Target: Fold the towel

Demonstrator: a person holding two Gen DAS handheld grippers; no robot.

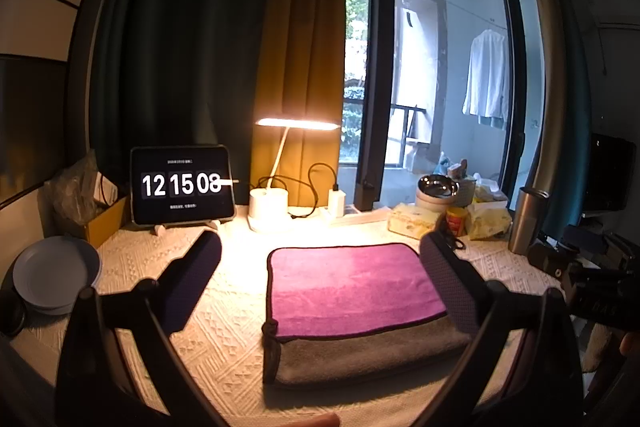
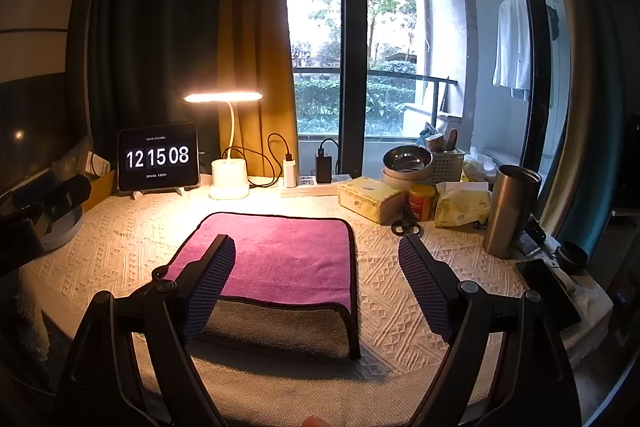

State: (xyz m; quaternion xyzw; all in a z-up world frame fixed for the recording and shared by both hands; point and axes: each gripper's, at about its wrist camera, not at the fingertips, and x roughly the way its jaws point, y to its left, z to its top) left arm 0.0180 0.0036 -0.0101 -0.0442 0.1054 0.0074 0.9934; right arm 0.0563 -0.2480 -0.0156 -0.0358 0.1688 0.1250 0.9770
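Note:
A towel (image 1: pixel 352 287) lies folded on the cream tablecloth, magenta side up with a grey layer showing along its near edge; it also shows in the right wrist view (image 2: pixel 280 255). My left gripper (image 1: pixel 320 255) is open and empty, its fingers wide apart above the towel's left part. My right gripper (image 2: pixel 316 251) is open and empty, hovering over the towel's right edge. Neither gripper touches the towel.
A tablet clock (image 1: pixel 182 185), a lit desk lamp (image 1: pixel 268 203) and chargers stand at the back. A grey plate (image 1: pixel 56 271) sits at the left. A tissue box (image 2: pixel 370 203), a jar (image 2: pixel 422 203), a bowl (image 2: pixel 406 161) and a steel tumbler (image 2: pixel 510 211) crowd the right.

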